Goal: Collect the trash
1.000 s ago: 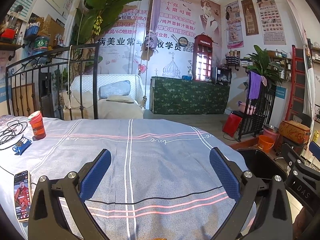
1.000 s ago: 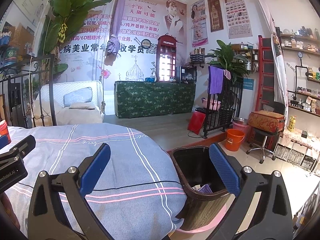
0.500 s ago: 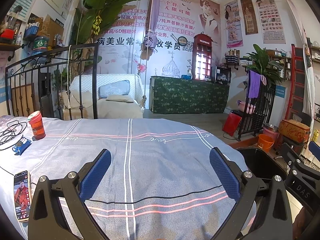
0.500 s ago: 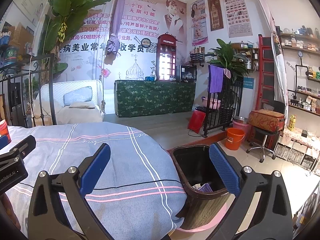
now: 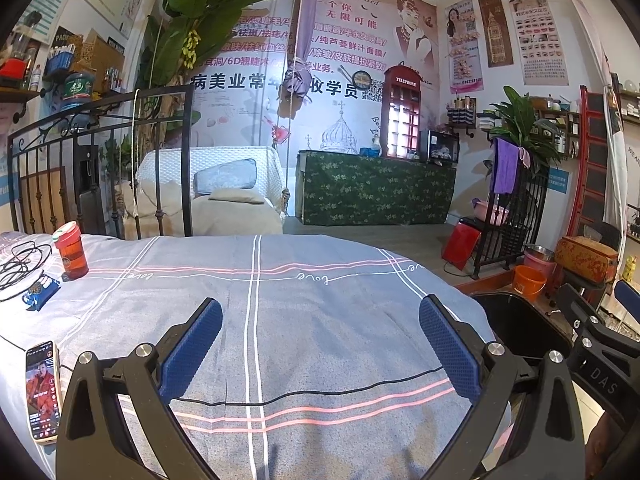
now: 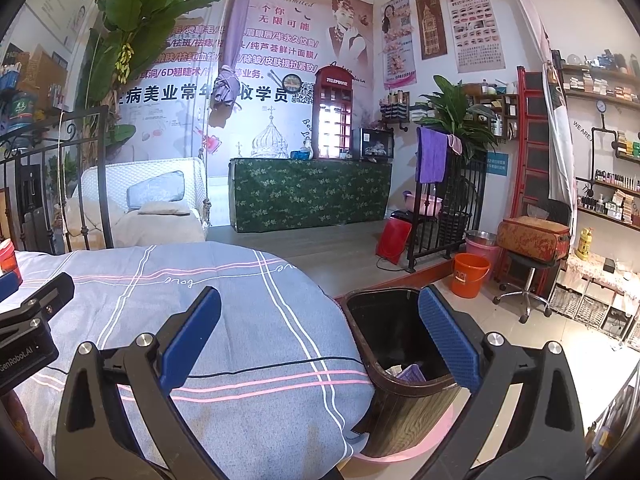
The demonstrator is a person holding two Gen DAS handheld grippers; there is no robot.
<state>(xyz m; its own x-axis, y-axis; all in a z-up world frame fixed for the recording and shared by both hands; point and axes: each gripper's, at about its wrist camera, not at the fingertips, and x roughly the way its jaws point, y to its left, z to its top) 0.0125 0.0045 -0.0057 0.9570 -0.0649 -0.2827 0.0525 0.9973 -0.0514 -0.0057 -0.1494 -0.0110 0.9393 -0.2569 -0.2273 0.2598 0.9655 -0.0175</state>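
A dark trash bin (image 6: pixel 394 360) stands on the floor at the bed's right corner, with a purple wrapper (image 6: pixel 412 374) and other scraps inside; it also shows in the left wrist view (image 5: pixel 516 320). My left gripper (image 5: pixel 320 344) is open and empty above the grey striped bedspread (image 5: pixel 320 280). My right gripper (image 6: pixel 320 340) is open and empty, over the bed's corner and the bin. A red paper cup (image 5: pixel 71 250) stands upright at the bed's far left.
A phone (image 5: pixel 42 390), a blue packet (image 5: pixel 42 292) and black cables (image 5: pixel 18 264) lie on the bed's left side. An iron bed frame (image 5: pixel 100 168) stands behind. An orange bucket (image 6: pixel 470 274), a stool (image 6: pixel 524 280) and shelves (image 6: pixel 604 200) are right of the bin.
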